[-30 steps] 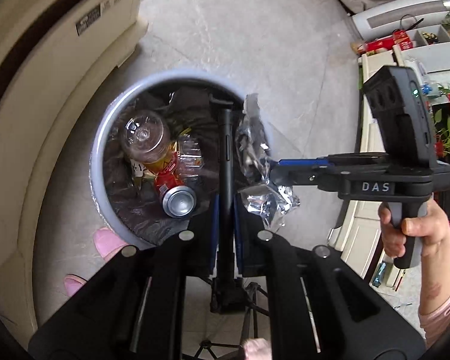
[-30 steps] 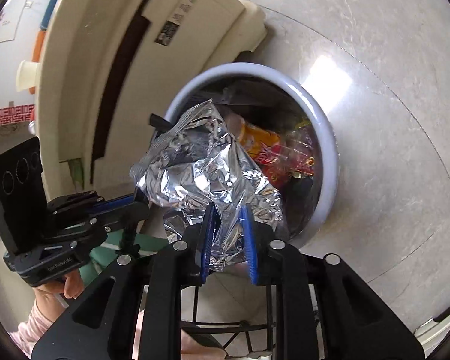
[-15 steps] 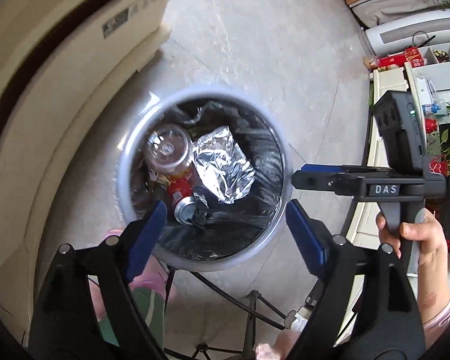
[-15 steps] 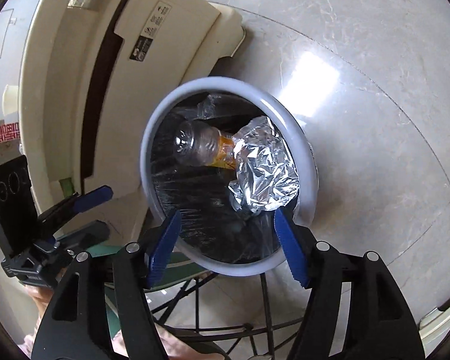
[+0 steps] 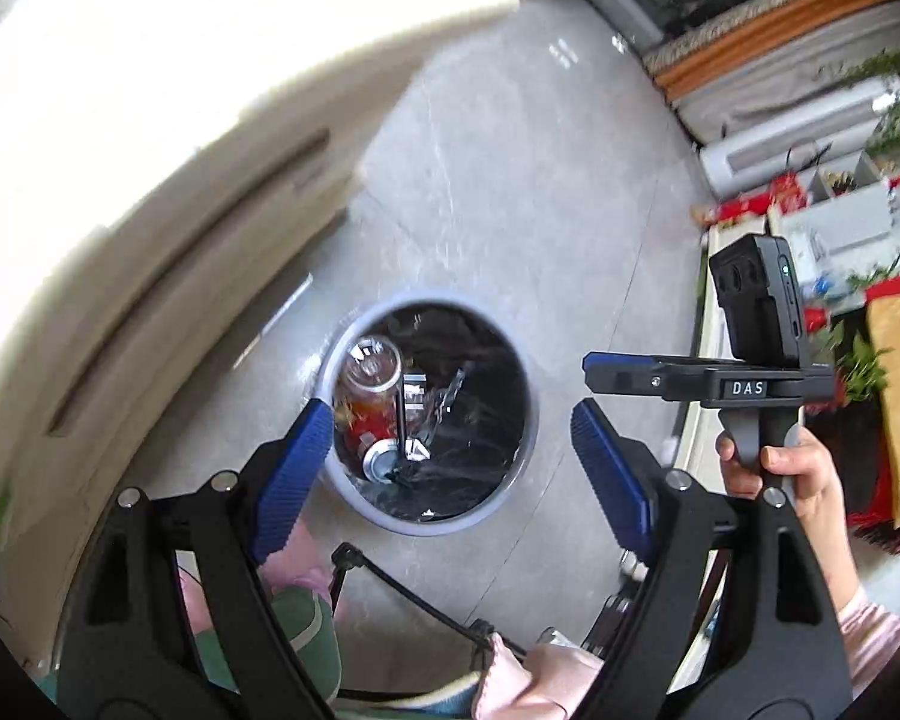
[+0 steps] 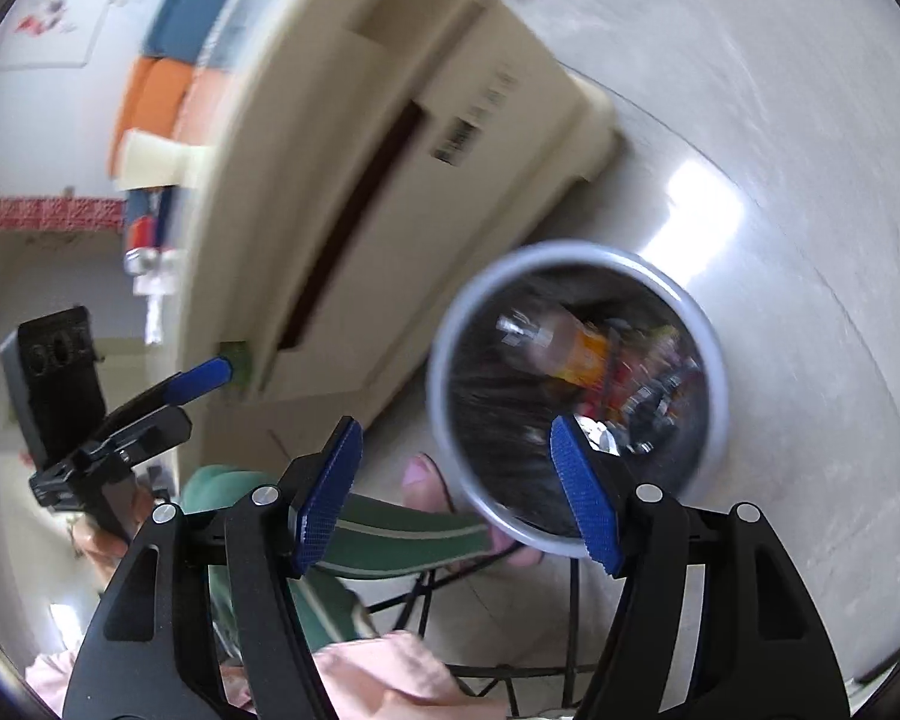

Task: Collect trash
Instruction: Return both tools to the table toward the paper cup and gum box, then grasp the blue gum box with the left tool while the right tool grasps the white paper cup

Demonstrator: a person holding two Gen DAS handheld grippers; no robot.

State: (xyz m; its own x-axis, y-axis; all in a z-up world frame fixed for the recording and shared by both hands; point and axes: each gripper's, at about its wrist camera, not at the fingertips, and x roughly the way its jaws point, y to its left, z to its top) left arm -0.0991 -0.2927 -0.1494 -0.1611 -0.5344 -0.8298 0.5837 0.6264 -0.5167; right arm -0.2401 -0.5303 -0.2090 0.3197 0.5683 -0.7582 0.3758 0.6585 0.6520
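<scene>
Bin [image 5: 531, 420] sitting on the floor below both grippers, I'm looking straight down into it. Left gripper [image 5: 447, 450] is standing wide apart w/ nothing between the pads. Right gripper [image 6: 456, 492] likewise apart and empty; its far-side finger [image 5: 621, 369] is showing at the right in the left view, a hand [image 5: 792, 468] on the grip.

Trash is lying inside the bin: a clear plastic bottle [image 5: 371, 363] w/ an orange label at the left, a red drinks can [image 5: 381, 456] near it, and a scrap of crinkled foil [image 5: 417, 450] just beside the can. Right view is blurring, so I'm not reading more there.

Handling, as I'm judging it: all light stuff. Bottle prob slick and springy, so I'd be pinching across the label, not the neck. Can dents easily; take it mid-body. Foil is soft and crushable, any fold will do, tho it could tear.
</scene>
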